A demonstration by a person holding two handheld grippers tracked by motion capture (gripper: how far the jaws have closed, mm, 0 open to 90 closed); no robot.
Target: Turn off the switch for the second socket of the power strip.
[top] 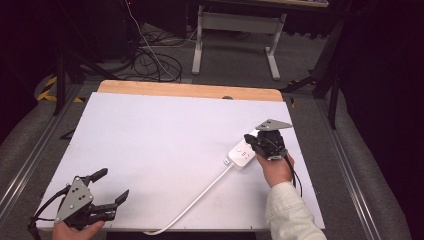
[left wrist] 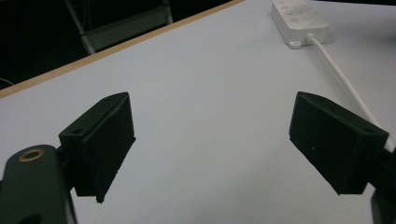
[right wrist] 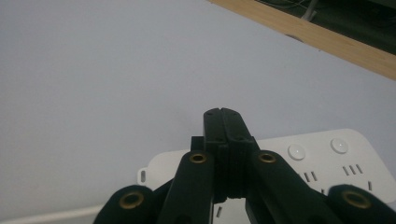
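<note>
right gripper (top: 256,142) jaws pressed together, empty, over white power strip (top: 242,153); left gripper (top: 111,187) wide open, empty, near table (top: 150,135) front edge.

the left claw (top: 113,186) sits at the near left corner of the table (top: 150,140), held low in the person's left hand (top: 75,231), which enters from the bottom edge. its two black jaws are spread wide apart and point toward the right, with the grey three-cornered plate on top. the right claw (top: 251,141) is far across at the right side, gripped by the right hand (top: 276,169) on a pale-sleeved forearm. its jaws are pressed together, pad against pad, seemingly with nothing between them, angled down and to the left.
</note>
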